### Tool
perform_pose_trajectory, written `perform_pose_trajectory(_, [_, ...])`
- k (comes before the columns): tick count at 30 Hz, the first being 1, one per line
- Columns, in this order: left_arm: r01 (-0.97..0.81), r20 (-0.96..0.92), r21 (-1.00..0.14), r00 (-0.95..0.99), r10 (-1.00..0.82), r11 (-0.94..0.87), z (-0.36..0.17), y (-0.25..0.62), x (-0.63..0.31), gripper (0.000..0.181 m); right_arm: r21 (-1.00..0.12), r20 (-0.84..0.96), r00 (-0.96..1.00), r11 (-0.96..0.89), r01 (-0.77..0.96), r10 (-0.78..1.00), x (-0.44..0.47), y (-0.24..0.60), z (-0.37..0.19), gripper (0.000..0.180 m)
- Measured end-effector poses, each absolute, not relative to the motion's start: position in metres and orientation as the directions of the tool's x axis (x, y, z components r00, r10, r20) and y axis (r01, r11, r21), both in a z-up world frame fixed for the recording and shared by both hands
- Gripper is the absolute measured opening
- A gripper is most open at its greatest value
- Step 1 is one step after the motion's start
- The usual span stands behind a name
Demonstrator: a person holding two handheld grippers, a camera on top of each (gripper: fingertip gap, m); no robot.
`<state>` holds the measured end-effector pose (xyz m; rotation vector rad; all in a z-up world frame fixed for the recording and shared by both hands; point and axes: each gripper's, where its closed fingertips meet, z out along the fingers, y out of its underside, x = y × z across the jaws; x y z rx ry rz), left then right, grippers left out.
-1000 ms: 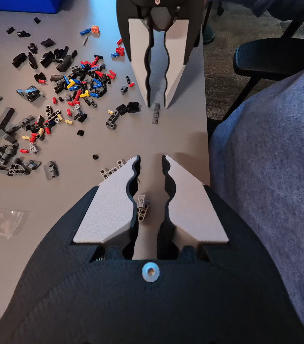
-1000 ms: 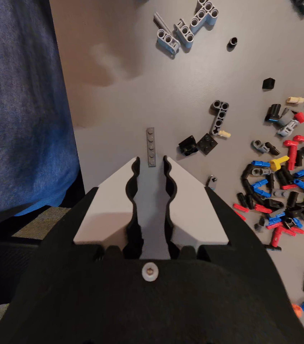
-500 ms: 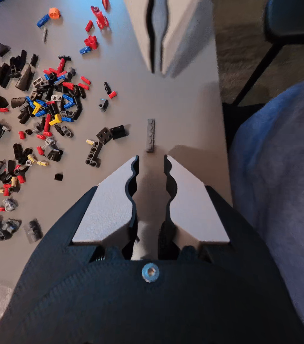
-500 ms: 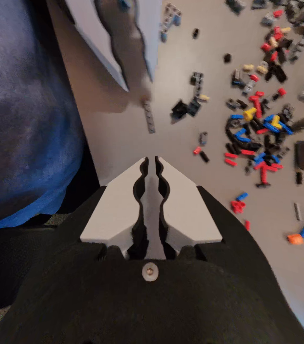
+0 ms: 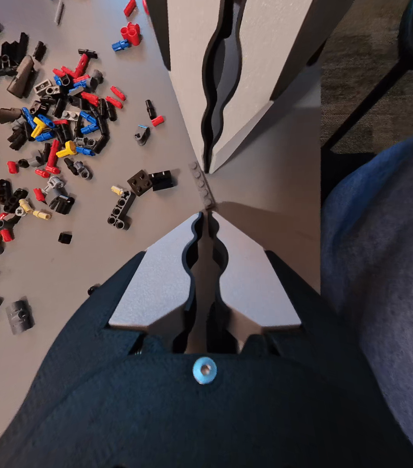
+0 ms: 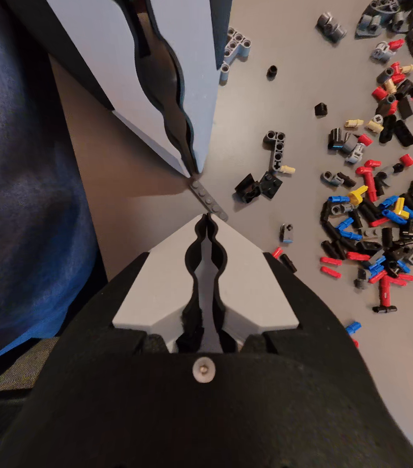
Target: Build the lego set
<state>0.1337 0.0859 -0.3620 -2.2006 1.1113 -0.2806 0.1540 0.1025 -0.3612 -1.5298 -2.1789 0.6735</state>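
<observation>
Both the left gripper and right gripper are pressed together, holding nothing. Their tips meet opposite ends of a grey studded strip on the worktop. No readable writing shows.

Dark grey studded plate on pale grey table; beside it, black, red, blue, yellow loose pieces; grey-and-black grippers.
</observation>
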Motion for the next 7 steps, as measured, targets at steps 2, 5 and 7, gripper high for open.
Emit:
perform_pose_trajectory(2, [-0.639, -0.108, -0.637, 0.627, -0.771, -0.43, -0.362, 0.087, 0.132, 0.0, -0.589, 0.05, -0.321, 0.287, 0.755, 0.946, 0.15, 0.104, -0.361, 0.0])
perform_pose_trajectory(5, [-0.636, -0.113, -0.639, 0.634, -0.765, -0.433, -0.362, 0.087, 0.132, 0.0, -0.59, 0.049, -0.315, 0.282, 0.756, 0.948, 0.144, 0.105, -0.361, 0.0])
perform_pose_trajectory(7, [-0.637, -0.117, -0.637, 0.636, -0.762, -0.434, -0.362, 0.087, 0.132, 0.0, -0.592, 0.057, -0.312, 0.284, 0.755, 0.948, 0.14, 0.107, -0.361, 0.0])
